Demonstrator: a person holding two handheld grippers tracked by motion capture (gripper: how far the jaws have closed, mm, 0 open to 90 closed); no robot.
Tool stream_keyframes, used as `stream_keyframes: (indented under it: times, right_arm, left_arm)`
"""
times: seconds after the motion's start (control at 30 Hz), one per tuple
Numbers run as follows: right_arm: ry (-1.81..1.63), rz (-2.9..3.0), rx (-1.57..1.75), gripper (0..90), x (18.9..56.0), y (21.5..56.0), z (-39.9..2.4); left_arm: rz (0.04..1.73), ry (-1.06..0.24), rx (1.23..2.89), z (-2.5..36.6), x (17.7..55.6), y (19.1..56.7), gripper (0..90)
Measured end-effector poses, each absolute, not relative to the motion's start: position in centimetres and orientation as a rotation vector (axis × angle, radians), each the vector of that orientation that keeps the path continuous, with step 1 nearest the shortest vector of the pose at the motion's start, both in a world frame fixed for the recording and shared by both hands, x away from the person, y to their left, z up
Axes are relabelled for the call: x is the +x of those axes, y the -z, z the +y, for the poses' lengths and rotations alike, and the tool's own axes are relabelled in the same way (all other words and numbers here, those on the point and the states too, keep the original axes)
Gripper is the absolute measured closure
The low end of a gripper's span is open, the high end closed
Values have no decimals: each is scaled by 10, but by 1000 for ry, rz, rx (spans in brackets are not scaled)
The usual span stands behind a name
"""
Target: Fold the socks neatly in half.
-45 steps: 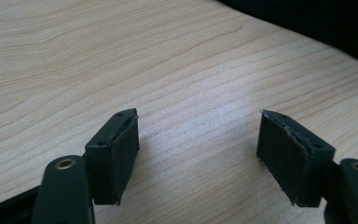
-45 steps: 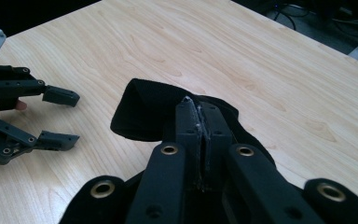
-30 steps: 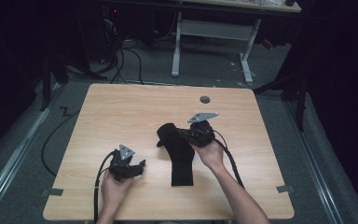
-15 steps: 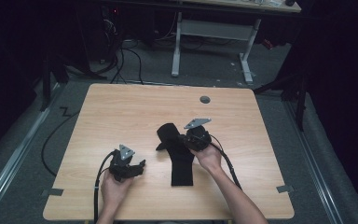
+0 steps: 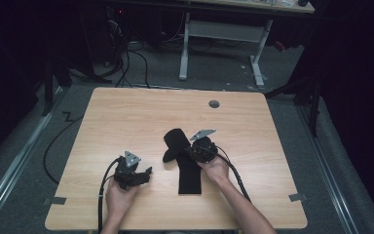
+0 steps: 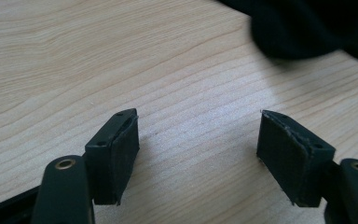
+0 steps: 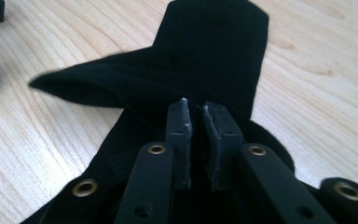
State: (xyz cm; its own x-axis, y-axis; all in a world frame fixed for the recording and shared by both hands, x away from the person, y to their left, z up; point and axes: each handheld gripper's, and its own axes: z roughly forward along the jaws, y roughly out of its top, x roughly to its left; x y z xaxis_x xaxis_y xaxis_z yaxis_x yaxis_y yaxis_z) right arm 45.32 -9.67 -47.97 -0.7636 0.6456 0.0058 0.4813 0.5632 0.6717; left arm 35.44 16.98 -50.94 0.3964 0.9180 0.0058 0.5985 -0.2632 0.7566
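Left tongs (image 5: 148,171) low, jaws wide apart; right tongs (image 5: 187,152) low, jaws just opening, narrowly parted.

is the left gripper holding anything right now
No, the left gripper stands wide open over bare table, with nothing between its jaws.

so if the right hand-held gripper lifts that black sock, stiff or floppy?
Probably floppy: the black sock lies folded over itself on the table, with a limp flap to one side. Likely light, being thin fabric. Its matte knit looks unlikely to slip between the right hand-held gripper pads, whose jaws have just been opening slightly.
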Motion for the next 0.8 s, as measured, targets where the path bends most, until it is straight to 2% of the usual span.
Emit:
stream_keyframes:
  times: [0.2, 0.27, 0.43, 0.57, 0.8]
  right_arm:
    - [-1026, 2547, 947, 670, 449, 477, -99]
    - [-1046, 2533, 937, 657, 446, 473, -101]
    - [-1088, 2507, 915, 656, 438, 463, -106]
    - [-1129, 2492, 889, 691, 425, 456, -111]
    - [-1087, 2554, 901, 720, 414, 470, -112]
  left_arm:
    - [1293, -599, 1974, 170, 354, 509, 298]
    - [1293, -599, 1974, 170, 354, 509, 298]
    - [1294, -599, 1974, 170, 354, 509, 298]
    - [1294, -599, 1974, 170, 354, 509, 298]
    - [1293, -599, 1975, 170, 354, 509, 298]
